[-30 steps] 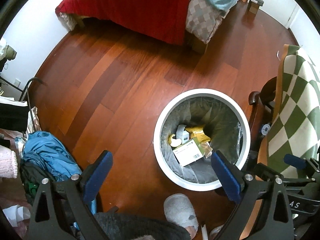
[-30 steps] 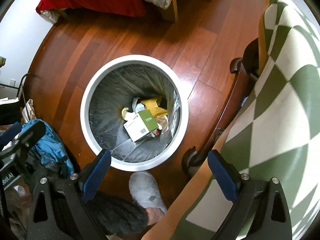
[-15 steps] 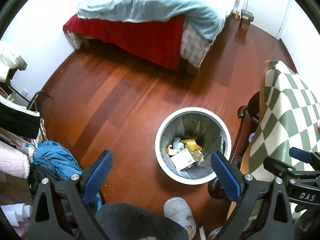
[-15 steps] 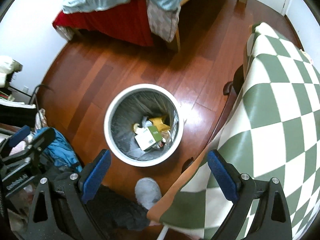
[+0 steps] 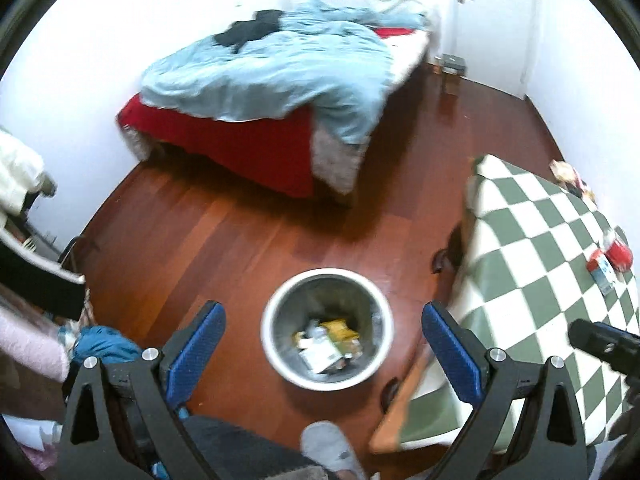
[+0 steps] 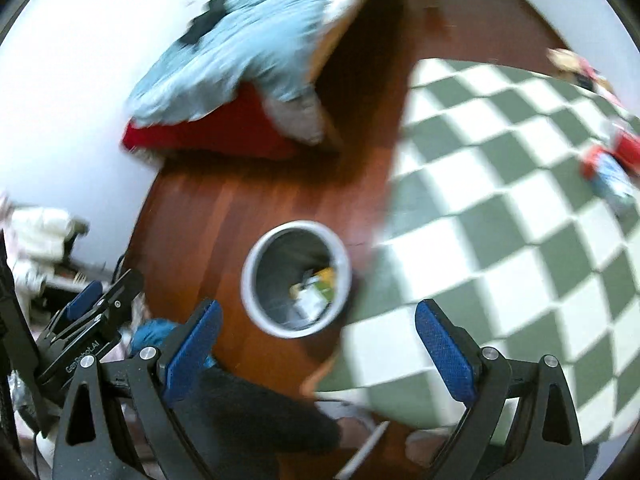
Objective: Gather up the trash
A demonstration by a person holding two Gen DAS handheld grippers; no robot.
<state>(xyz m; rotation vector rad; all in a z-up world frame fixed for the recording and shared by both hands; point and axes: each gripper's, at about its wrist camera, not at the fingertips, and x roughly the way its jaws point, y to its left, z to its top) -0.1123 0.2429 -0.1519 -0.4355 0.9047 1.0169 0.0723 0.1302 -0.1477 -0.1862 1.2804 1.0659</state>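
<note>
Both wide open, left gripper (image 5: 322, 344) and right gripper (image 6: 316, 336), blue ribbed pads gripping nothing, round grey lined trash bin (image 5: 280, 364) low centre, boxes and wrappers inside.

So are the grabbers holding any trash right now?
No. The left gripper and right gripper are both open with nothing between their fingers. The trash sits in the bin.

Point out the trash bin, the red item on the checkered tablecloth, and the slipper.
trash bin (image 5: 280, 300): left wrist view, left rim.
red item (image 5: 618, 255): left wrist view, its middle.
slipper (image 5: 326, 446): left wrist view, toe top.
</note>
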